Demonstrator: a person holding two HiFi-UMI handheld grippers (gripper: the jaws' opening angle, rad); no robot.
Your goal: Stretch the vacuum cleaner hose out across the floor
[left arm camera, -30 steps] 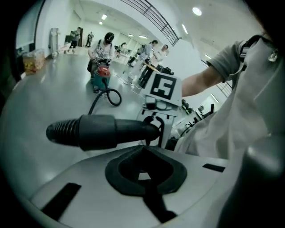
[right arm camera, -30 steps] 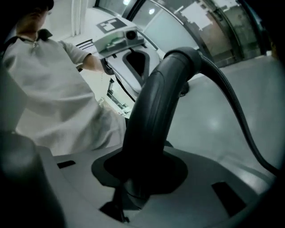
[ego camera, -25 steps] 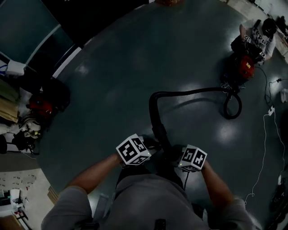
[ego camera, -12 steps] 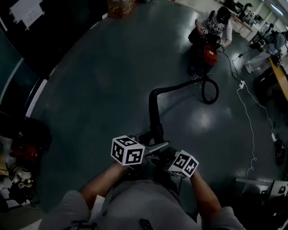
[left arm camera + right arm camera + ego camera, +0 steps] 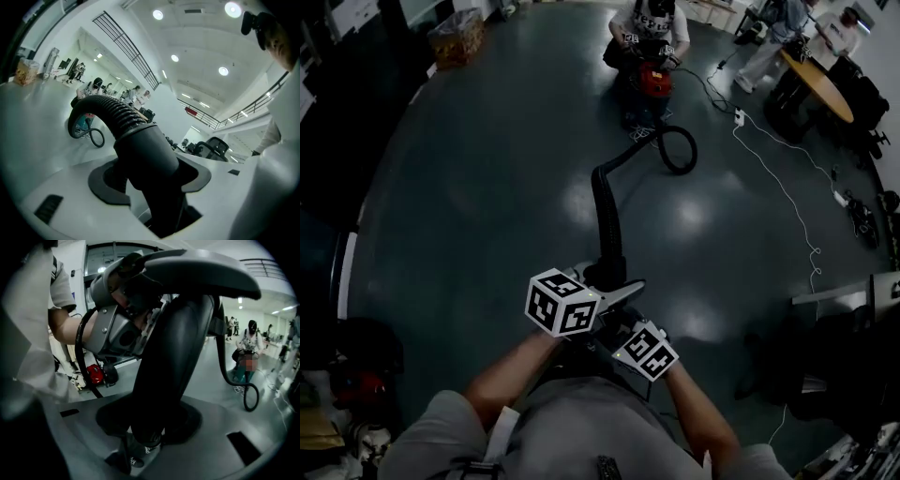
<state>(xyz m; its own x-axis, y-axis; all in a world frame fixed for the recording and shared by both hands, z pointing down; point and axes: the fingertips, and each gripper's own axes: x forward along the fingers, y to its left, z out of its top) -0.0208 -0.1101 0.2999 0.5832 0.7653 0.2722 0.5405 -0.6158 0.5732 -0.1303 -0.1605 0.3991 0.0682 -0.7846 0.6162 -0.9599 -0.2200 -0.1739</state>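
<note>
The red canister vacuum cleaner (image 5: 654,80) now sits farther beyond the fingers (image 5: 105,187), and the black ribbed plastic hose (image 5: 607,220) runs straighter. It is likely light and springy; hold its smooth rigid cuff (image 5: 145,150). The right gripper (image 5: 150,420) clamps it; the left gripper (image 5: 150,174) gapes around it.

hose (image 5: 605,220) blk, ribbed | vac (image 5: 654,81) red | floor (image 5: 487,187) dk teal-grey | cable (image 5: 775,181) wht | marker cube (image 5: 562,302) — b/w squares
</note>
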